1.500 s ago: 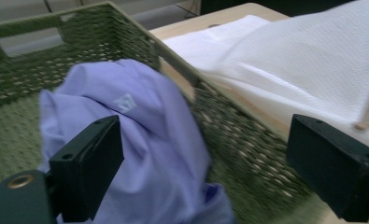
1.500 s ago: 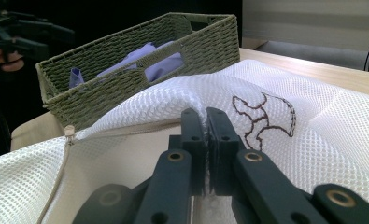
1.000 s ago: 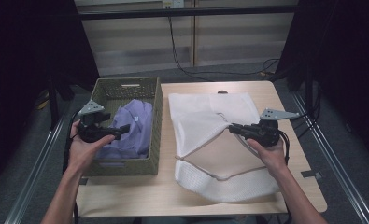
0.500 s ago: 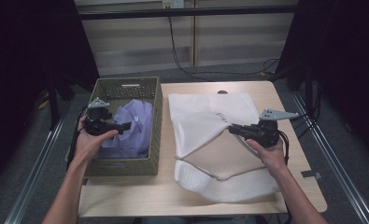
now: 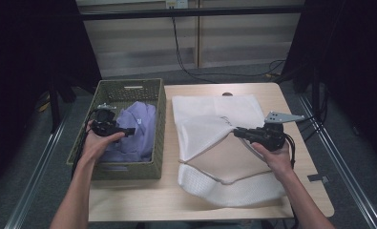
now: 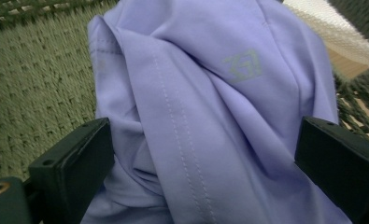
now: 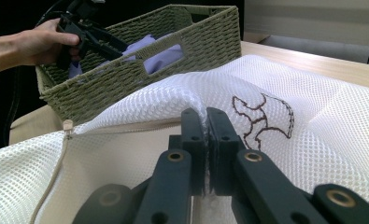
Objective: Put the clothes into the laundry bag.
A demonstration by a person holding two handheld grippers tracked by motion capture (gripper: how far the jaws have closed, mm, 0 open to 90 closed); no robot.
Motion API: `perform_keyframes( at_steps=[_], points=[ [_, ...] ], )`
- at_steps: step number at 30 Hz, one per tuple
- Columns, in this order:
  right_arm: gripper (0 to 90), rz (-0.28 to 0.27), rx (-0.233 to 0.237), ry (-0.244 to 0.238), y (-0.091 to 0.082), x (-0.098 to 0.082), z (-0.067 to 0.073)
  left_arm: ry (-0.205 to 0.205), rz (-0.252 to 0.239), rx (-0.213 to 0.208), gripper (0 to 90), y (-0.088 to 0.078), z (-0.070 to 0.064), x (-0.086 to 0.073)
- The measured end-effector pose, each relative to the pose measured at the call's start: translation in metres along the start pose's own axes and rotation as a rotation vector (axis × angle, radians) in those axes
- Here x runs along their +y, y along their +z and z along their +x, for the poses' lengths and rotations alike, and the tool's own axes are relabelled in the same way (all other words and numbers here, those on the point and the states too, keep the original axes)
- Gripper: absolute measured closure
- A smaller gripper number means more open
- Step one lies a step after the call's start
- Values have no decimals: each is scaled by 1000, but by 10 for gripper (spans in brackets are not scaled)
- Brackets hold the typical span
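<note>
two grippers showed in the high view: the left gripper (image 5: 110,128) sat in the woven basket (image 5: 158,124) at centre left over the lilac garment (image 5: 137,133); the right gripper (image 5: 241,132) pinched the white mesh bag (image 5: 210,119) at centre, its long axis running up the frame. left gripper view: jaws wide apart astride the cloth, a grey geometric logo (image 6: 243,65) upper centre, no readable writing. right gripper view: jaws clamped on a mesh fold, brown embroidered outline (image 7: 261,116) beside them.

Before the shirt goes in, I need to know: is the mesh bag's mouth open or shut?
Open. The right gripper pinches the mesh bag top layer and lifts it, and the zipper edge gapes apart.
</note>
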State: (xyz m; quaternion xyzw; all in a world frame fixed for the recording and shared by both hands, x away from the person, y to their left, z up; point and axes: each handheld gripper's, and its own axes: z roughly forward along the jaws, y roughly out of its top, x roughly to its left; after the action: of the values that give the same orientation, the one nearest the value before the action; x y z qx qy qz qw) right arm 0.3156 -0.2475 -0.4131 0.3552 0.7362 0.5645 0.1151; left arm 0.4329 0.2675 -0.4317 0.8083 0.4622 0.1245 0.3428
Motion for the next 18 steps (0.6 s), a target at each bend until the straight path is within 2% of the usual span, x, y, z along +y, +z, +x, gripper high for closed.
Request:
perform_keyframes(
  at_steps=[1, 2, 3, 7, 9, 13, 14, 15, 16, 17, 18],
  points=[
    [873, 1, -1, 0, 0, 0, 0, 3, 11, 5, 48, 1, 2, 0],
    [874, 2, 0, 0, 1, -1, 0, -27, 10, -4, 49, 4, 2, 0],
    [874, 5, -1, 3, 1, -1, 0, -31, 18, 6, 47, 7, 4, 1],
    [874, 12, -1, -1, 3, -1, 0, -48, 55, -4, 44, 16, 5, 3],
    [874, 14, 0, 2, 4, -2, 0, -28, 77, -23, 43, 22, 2, 4],
    [874, 17, 5, 1, 4, -2, -1, -30, 82, -40, 44, 27, -1, 5],
    [874, 18, 3, 0, 4, -2, 0, -18, 95, -91, 45, 29, -5, 6],
    [874, 18, 3, 0, 4, -2, -1, -7, 100, -103, 46, 31, -9, 7],
    [874, 19, 3, 0, 5, -2, -1, 23, 111, -110, 45, 33, -12, 9],
    [874, 19, 7, -1, 5, -2, 0, 27, 104, -113, 45, 35, -17, 9],
    [874, 21, 6, 0, 5, -2, 0, 48, 121, -129, 42, 38, -19, 10]
  ],
)
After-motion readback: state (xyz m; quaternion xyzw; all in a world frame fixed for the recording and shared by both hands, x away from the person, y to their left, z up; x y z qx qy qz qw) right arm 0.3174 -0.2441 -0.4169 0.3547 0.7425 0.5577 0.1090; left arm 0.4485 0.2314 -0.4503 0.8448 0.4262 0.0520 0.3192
